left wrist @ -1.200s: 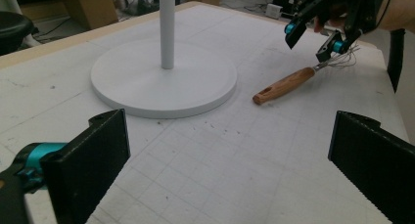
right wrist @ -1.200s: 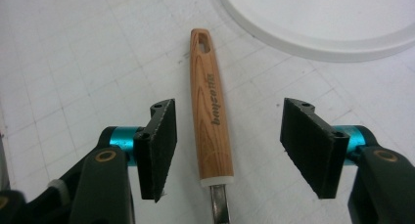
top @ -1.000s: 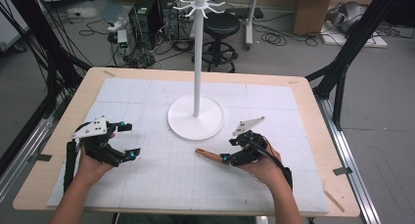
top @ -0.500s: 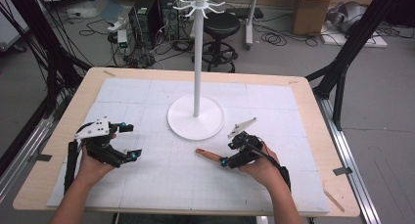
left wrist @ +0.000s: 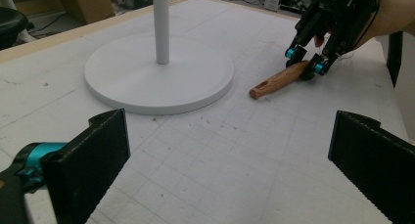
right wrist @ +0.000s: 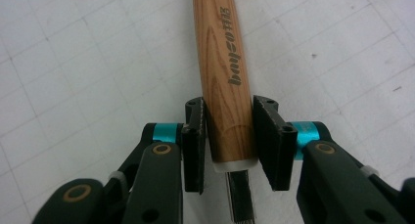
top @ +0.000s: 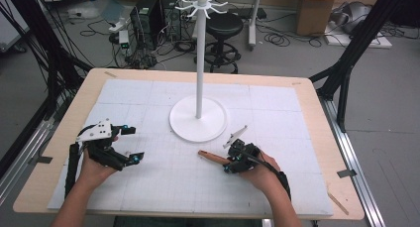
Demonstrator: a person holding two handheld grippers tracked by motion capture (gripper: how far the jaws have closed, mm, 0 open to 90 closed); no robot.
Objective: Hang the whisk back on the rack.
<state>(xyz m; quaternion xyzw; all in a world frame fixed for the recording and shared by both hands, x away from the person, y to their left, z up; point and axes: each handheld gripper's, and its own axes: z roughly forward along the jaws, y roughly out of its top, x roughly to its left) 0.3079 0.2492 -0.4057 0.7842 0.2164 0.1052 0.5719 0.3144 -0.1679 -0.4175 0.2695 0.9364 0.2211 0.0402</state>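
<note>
right tool [right wrist: 229, 145] brackets the wooden-handled utensil [right wrist: 222, 67] lying on the worktop [top: 297, 118], unlifted; left tool [left wrist: 230, 170] gapes, idle.

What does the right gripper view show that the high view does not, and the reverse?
The right gripper view alone shows grey lettering on the wooden handle and a dark metal part below its end, between the right tool's jaws. The high view alone shows the white stand, the left tool, open over the mat, and the floor behind the table. Both share the handle, the right tool closed on it and the white gridded mat.
</note>
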